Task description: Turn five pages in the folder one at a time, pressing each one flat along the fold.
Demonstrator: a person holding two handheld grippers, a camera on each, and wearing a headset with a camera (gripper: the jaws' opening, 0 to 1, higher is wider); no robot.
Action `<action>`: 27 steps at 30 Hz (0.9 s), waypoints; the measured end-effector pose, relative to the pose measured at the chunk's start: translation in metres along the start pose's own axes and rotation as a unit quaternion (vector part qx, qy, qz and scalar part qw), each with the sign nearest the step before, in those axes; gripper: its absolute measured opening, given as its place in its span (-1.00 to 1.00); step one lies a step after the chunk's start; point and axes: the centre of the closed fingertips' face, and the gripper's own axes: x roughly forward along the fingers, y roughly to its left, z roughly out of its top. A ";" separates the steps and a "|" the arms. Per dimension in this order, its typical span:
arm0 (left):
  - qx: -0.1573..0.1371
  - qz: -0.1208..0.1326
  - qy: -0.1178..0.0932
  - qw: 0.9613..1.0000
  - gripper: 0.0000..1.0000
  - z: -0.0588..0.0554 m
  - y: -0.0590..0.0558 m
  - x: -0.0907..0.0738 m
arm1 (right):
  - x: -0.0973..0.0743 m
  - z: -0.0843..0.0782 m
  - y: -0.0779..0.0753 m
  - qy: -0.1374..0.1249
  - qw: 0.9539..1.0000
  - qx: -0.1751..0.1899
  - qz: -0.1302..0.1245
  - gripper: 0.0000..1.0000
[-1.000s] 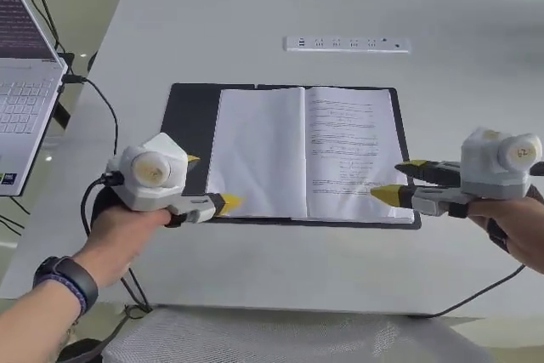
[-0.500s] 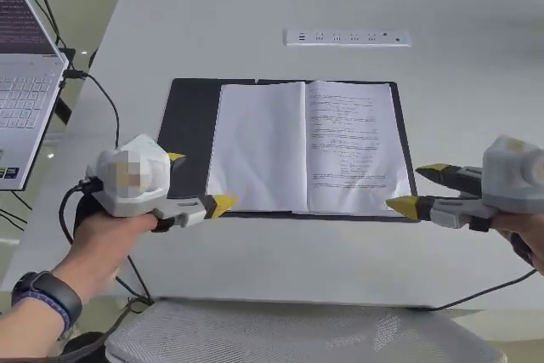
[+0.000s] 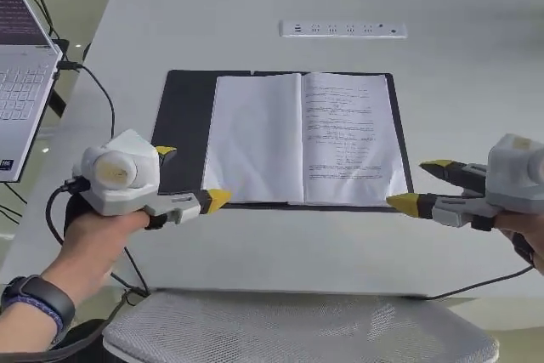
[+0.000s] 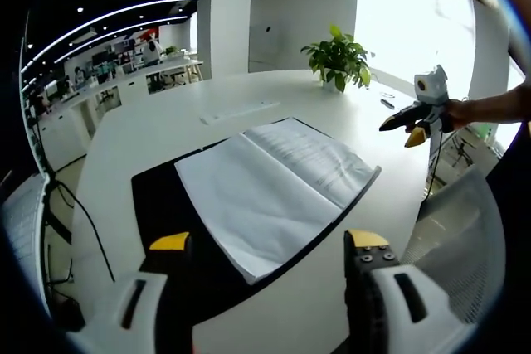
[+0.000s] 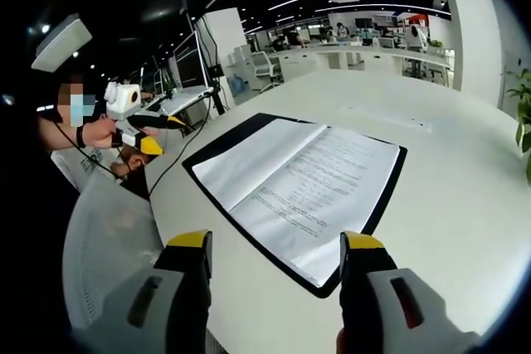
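While the flat black folder (image 3: 181, 133) lies open near the white worktop's (image 3: 255, 252) front edge, white paper pages (image 3: 255, 138) are held inside; the left gripper (image 3: 191, 175) and right gripper (image 3: 421, 183) are held, jaws apart, at its front corners.

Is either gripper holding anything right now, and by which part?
Nothing is held: left gripper and right gripper are both open, near the folder's front corners.

No text is legible: print on the right-hand page (image 3: 348, 138) of the folder (image 3: 183, 129) is too small, likewise the lines on the laptop screen (image 3: 12, 10) to its left.
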 end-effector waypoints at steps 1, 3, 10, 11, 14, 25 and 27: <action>-0.002 0.000 -0.003 1.000 0.47 0.001 0.000 -0.001 | -0.001 0.001 0.000 -0.003 1.000 0.002 -0.001 0.23; -0.006 0.001 -0.008 1.000 0.48 0.003 0.001 -0.002 | -0.003 0.002 0.000 -0.008 1.000 0.006 -0.004 0.25; 0.001 -0.003 -0.009 1.000 0.49 0.009 -0.002 0.000 | -0.005 -0.003 0.001 -0.008 1.000 0.010 -0.010 0.29; 0.002 -0.005 -0.009 1.000 0.49 0.010 -0.003 0.001 | -0.006 -0.004 0.001 -0.007 1.000 0.010 -0.011 0.29; 0.007 -0.011 -0.009 1.000 0.49 0.014 -0.007 0.007 | -0.008 -0.007 0.001 -0.008 1.000 0.014 -0.014 0.31; 0.033 -0.053 -0.018 0.998 0.49 0.046 -0.037 0.042 | -0.019 -0.009 -0.002 -0.014 0.999 0.028 -0.029 0.36; 0.035 -0.057 -0.020 0.998 0.48 0.051 -0.041 0.047 | -0.020 -0.010 -0.002 -0.015 0.999 0.029 -0.030 0.36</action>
